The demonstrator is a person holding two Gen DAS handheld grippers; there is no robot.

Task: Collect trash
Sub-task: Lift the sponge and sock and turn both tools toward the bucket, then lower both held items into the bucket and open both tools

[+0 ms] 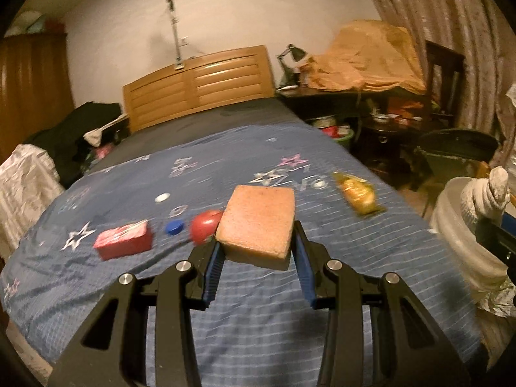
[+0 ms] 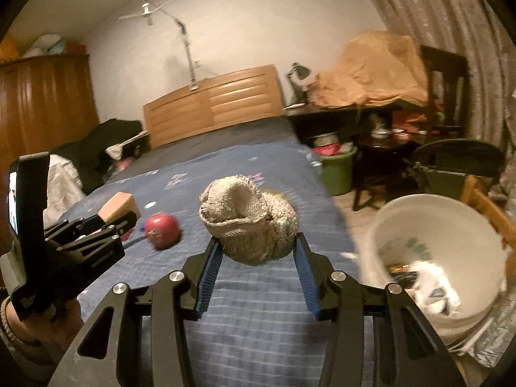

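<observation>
The white bucket (image 2: 445, 258), already holding scraps, stands off the bed's (image 2: 258, 306) right edge, to the right of both loads. The right gripper (image 2: 258, 251) is nearer it; its fingers (image 2: 213, 258) are clamped on a wadded knit rag (image 2: 248, 222) lifted clear of the bedspread. The left gripper (image 1: 256, 245), farther left, pinches a sponge (image 1: 258, 225) by its sides. My guess is the rag should swing right first.

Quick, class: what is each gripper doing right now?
Left gripper: jaws shut on the sponge.
Right gripper: jaws shut on the balled cloth.
</observation>
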